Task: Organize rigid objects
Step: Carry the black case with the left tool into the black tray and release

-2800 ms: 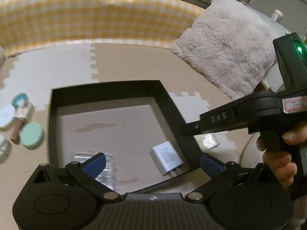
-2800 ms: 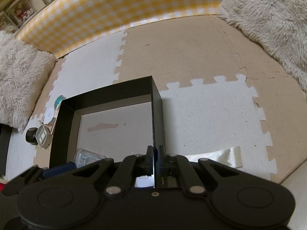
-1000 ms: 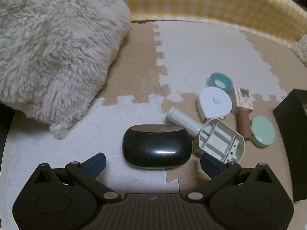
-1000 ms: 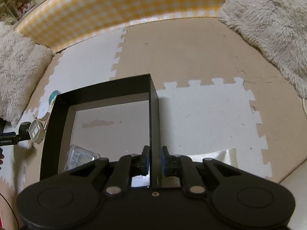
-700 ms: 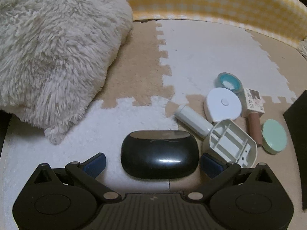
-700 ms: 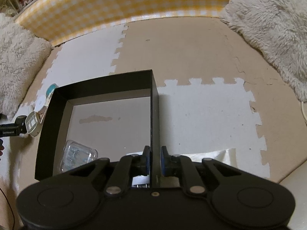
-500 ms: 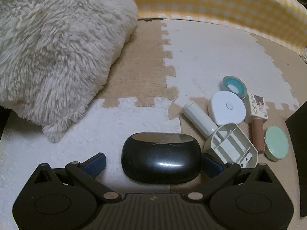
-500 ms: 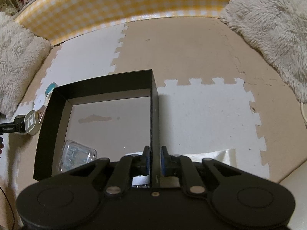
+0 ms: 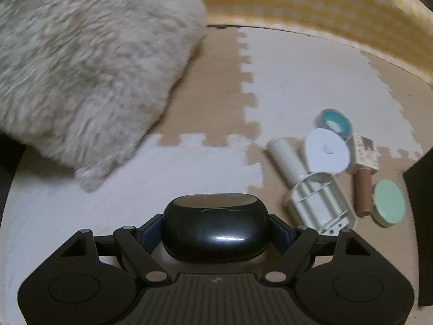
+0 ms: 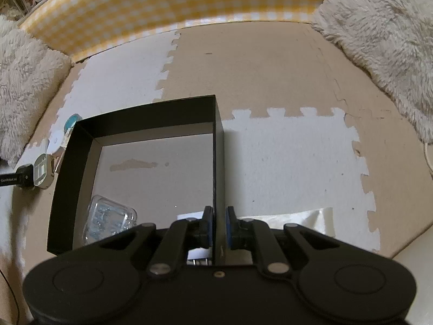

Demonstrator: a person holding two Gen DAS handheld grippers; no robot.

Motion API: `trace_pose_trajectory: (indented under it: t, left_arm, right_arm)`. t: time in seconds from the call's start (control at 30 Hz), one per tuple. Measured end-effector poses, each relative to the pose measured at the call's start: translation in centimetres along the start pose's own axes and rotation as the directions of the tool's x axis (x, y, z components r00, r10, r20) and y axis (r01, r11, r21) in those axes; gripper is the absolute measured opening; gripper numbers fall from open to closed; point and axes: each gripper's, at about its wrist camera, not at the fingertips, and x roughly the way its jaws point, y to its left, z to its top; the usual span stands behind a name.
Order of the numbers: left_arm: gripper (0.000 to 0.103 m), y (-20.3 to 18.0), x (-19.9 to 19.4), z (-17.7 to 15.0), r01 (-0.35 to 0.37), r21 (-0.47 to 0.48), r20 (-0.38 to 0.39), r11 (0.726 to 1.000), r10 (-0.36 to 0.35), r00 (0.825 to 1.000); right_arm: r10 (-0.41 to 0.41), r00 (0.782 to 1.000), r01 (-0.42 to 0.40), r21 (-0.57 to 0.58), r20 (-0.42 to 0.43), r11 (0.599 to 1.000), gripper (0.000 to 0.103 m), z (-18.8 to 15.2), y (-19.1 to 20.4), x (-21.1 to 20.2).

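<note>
Closest in, the left tongs (image 9: 215, 228) are closing on the glossy black case (image 9: 215, 233), blue pads (image 9: 151, 230) right up against both its ends. The case sits on the white floor mat (image 9: 135, 189), so this looks like the pick-up step, not the carry. Whether the squeeze is firm yet, I can't tell; the pads seem to touch.

Over on the other side, the right tongs (image 10: 216, 226) are clenched on the near wall of the black box (image 10: 216, 162), apparently steadying it. Inside lies a clear plastic case (image 10: 111, 220); a white item peeks from behind the tongs.

Just beyond the black case: a white ribbed tray (image 9: 319, 203), a white tube (image 9: 286, 162), a white rounded disc (image 9: 326, 155), a brown stick (image 9: 361, 192), a mint compact (image 9: 389, 203) and a teal-centred tin (image 9: 334, 124). Farther back, a fluffy cushion (image 9: 81, 67) and yellow checked barrier (image 9: 311, 5).

Next move, as I read it: finish the grip, lift straight up clear of the tray, and swing across to the box.
</note>
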Motion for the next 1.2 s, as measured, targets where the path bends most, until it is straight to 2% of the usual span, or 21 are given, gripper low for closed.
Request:
trace_pose_trajectory:
  t: [0.1, 0.23, 0.4, 0.5, 0.6, 0.7, 0.83, 1.0, 1.2]
  left_arm:
    - [0.081, 1.2, -0.3, -0.4, -0.004, -0.058, -0.002, 0.998, 0.004, 1.0]
    - [0.081, 1.7, -1.7, -0.3, 0.002, -0.119, 0.042, 0.993, 0.003, 0.999]
    - [0.081, 0.7, -3.9, 0.1, 0.083, -0.159, 0.115, 0.984, -0.065, 0.991]
    - [0.081, -0.9, -5.1, 0.4, 0.153, -0.142, 0.149, 0.978, -0.131, 0.98]
    - [0.081, -3.4, -6.3, 0.6, 0.225, -0.099, 0.179, 0.969, -0.205, 0.962]
    - [0.081, -6.6, -7.7, 0.5, 0.304, -0.042, 0.196, 0.952, -0.291, 0.937]
    - [0.081, -11.0, -8.9, 0.1, 0.412, 0.022, 0.183, 0.911, -0.409, 0.894]
    - [0.081, -15.0, -9.5, -0.3, 0.503, 0.052, 0.143, 0.863, -0.505, 0.851]
    - [0.081, -20.2, -8.8, 0.7, 0.527, 0.115, 0.116, 0.842, -0.538, 0.835]
  right_arm:
    - [0.004, 1.0, -0.004, -0.004, 0.0, 1.0, 0.009, -0.1, 0.0, 0.0]
    - [0.015, 1.0, -0.015, -0.01, -0.007, 1.0, 0.007, -0.1, 0.0, -0.1]
    - [0.046, 0.999, -0.045, 0.006, -0.016, 0.999, 0.007, -0.2, -0.5, -0.1]
    - [0.048, 0.999, -0.048, -0.001, -0.018, 0.999, 0.007, -0.3, -0.4, -0.1]
    - [0.037, 0.999, -0.037, -0.019, -0.017, 0.999, 0.006, -0.3, -0.1, -0.1]
    - [0.035, 0.999, -0.036, -0.018, -0.017, 0.999, 0.007, -0.3, -0.1, -0.1]
    - [0.033, 0.999, -0.034, -0.018, -0.013, 0.999, 0.009, -0.3, -0.3, -0.2]
    - [0.041, 0.999, -0.041, -0.006, -0.026, 0.999, 0.01, -0.3, -0.5, -0.1]
    - [0.042, 0.998, -0.041, 0.01, -0.039, 0.999, 0.01, -0.9, -0.5, -0.7]
